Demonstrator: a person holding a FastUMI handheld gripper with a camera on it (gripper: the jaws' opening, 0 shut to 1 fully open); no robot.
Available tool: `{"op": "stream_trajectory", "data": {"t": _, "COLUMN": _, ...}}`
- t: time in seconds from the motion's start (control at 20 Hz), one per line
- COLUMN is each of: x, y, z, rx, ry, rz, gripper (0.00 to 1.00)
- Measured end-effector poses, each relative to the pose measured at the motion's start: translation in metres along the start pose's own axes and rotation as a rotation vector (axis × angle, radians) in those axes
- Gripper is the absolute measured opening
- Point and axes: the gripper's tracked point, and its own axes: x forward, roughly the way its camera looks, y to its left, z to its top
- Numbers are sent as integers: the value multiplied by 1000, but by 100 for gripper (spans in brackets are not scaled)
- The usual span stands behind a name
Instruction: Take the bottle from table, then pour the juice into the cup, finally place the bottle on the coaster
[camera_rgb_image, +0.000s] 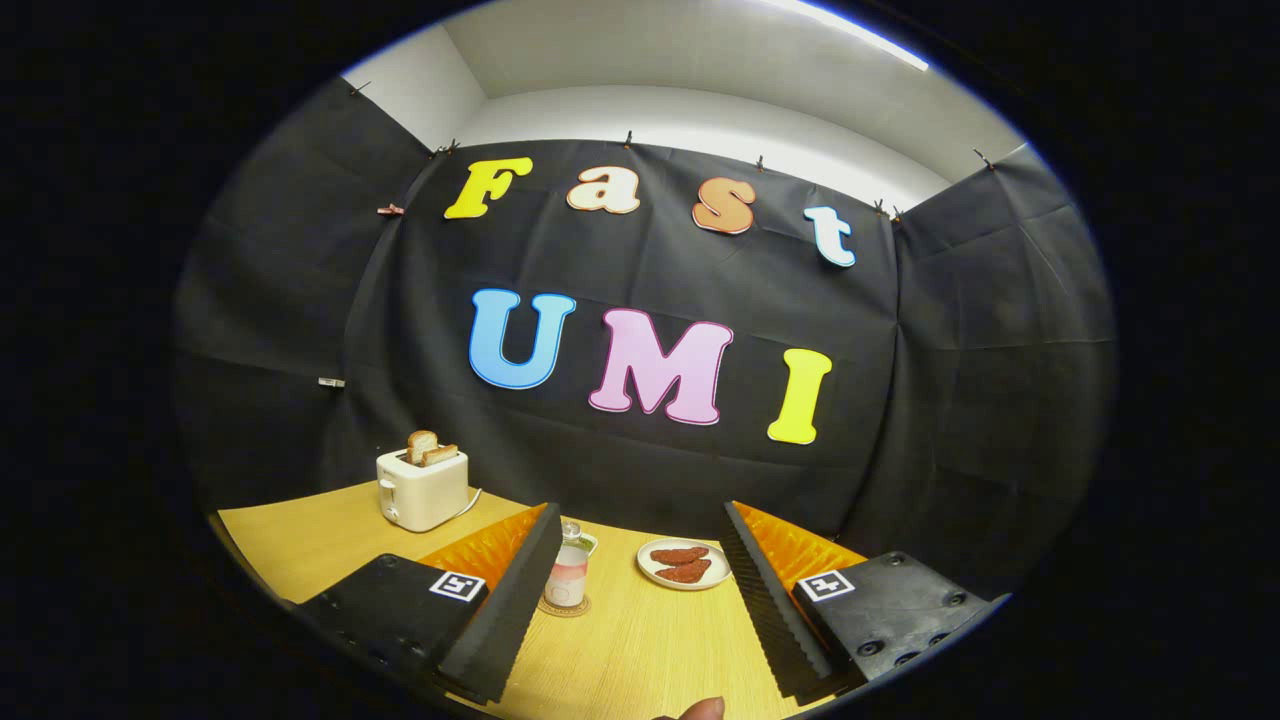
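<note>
- Ahead of the fingers, on the wooden surface (640, 640), we see the clear pink-filled bottle (567, 577) upright on a round brown coaster (565, 606).
- Gripper (636, 615) fingers wide apart, holding nothing.

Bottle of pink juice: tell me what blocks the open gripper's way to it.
Nothing visible does. The clear glass bottle of pink juice stands on a round brown coaster just ahead of the open gripper, beside one finger.

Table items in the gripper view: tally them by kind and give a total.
Toaster: 1
Toast slices: 2
Bottle: 1
Coaster under the bottle: 1
Plate of reddish food: 1
Total: 6
The tool is open, fingers apart, holding nothing.
</note>
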Motion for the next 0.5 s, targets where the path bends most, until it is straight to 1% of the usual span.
{"op": "stream_trajectory", "data": {"t": 0.3, "x": -3, "y": 5, "z": 0, "rx": 7, "ry": -5, "rz": 22, "gripper": 97}}
{"op": "stream_trajectory", "data": {"t": 0.4, "x": -6, "y": 10, "z": 2, "rx": 13, "ry": -9, "rz": 49, "gripper": 97}}
{"op": "stream_trajectory", "data": {"t": 0.5, "x": -6, "y": 14, "z": 3, "rx": -10, "ry": -9, "rz": 79, "gripper": 97}}
